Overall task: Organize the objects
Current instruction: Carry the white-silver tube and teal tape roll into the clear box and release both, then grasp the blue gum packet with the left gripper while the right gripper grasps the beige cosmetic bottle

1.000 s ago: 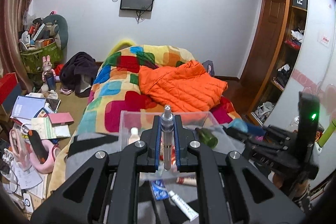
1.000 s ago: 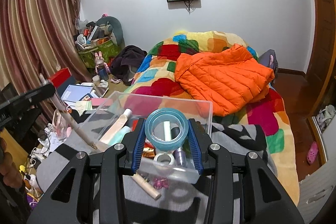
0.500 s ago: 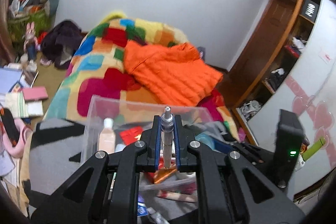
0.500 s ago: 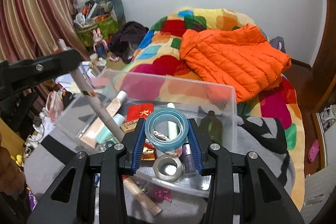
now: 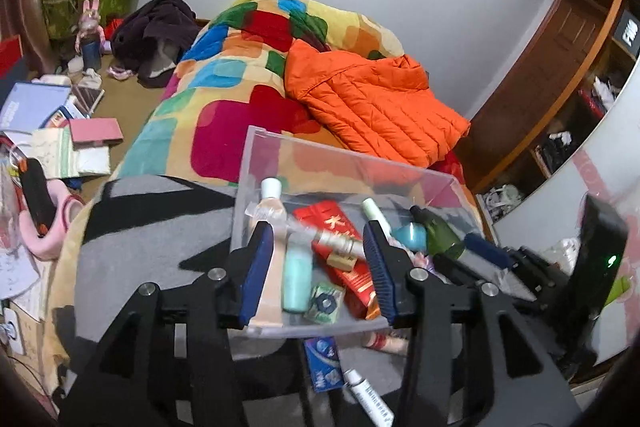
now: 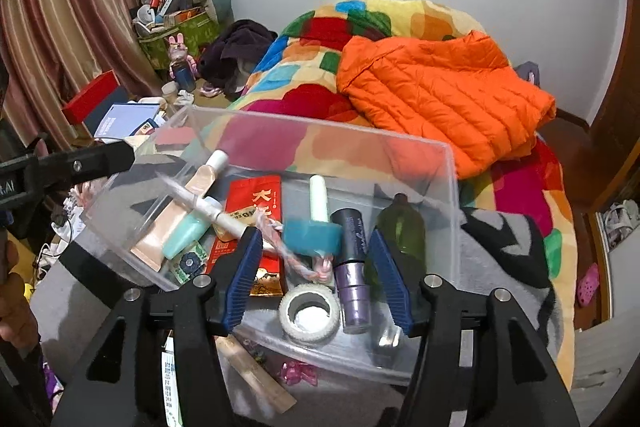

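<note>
Your left gripper point(image 5: 318, 273) and right gripper point(image 6: 316, 275) both hang spread over the clear box point(image 6: 450, 187), jaws just opened, gripping nothing; the silver pen point(image 5: 332, 241) and blue tape roll point(image 6: 312, 237) are in that box.

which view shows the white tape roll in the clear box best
The right wrist view: the white tape roll lies in plain sight near the clear box's front wall. The left wrist view does not show it.

The left gripper point(image 5: 318, 269), jaws just opened, hangs over the clear plastic rectangular box point(image 5: 352, 163); a slim silvery pen-shaped tube point(image 5: 326, 235) lies loose inside, between them, toward twelve o'clock.
</note>
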